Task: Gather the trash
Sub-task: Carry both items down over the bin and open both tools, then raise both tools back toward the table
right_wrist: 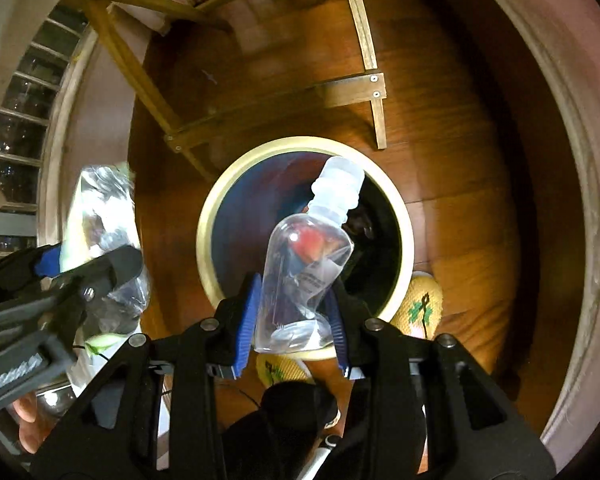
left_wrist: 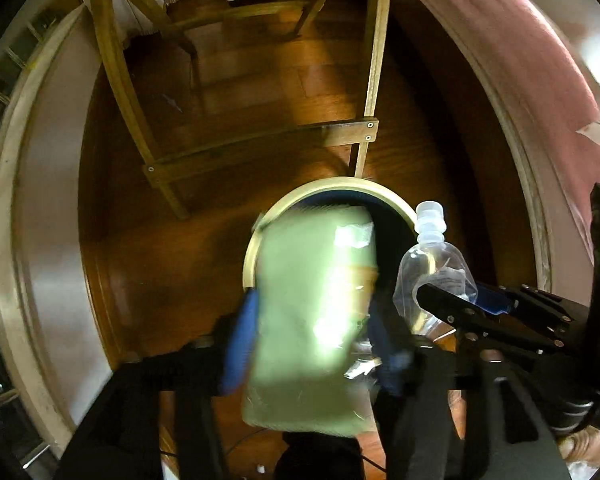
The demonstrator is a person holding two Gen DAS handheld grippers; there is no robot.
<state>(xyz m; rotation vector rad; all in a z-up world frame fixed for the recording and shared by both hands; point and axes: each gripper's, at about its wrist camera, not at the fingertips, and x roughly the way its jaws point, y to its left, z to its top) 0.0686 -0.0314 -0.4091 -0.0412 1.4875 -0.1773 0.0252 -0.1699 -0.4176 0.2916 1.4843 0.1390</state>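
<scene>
Both grippers are pointing pretty much straight down over a round bin (right_wrist: pixel 208 216) with a pale cream rim, sitting on a dark wooden floor (right_wrist: pixel 460 220) around the middle of both frames. The right gripper (right_wrist: pixel 292 320) is clamped on a clear, squashed plastic bottle (right_wrist: pixel 304 264), blue pads pressing on its lower body from both sides, and the white ribbed neck pokes up over the bin's opening. In the left wrist view that same bottle (left_wrist: pixel 432 272) shows up at right of center, just beside the bin rim (left_wrist: pixel 284 200). The left gripper (left_wrist: pixel 308 344) has its jaws spread fairly wide, and between them is a pale green packet (left_wrist: pixel 312 312), really blurry, its upper end overlapping the bin mouth; the blue pads (left_wrist: pixel 240 340) seem to stand a bit off its sides, though with the blur I can't say for sure that nothing touches. In the right wrist view the packet (right_wrist: pixel 100 216) looks like crinkly clear-and-green wrapping at the left edge. Behind the bin, toward the top of both frames, are the legs of a wooden chair (right_wrist: pixel 276 104). Two yellow knitted slippers (right_wrist: pixel 420 304) with a green pattern sit at the bin's lower right in the right view.
</scene>
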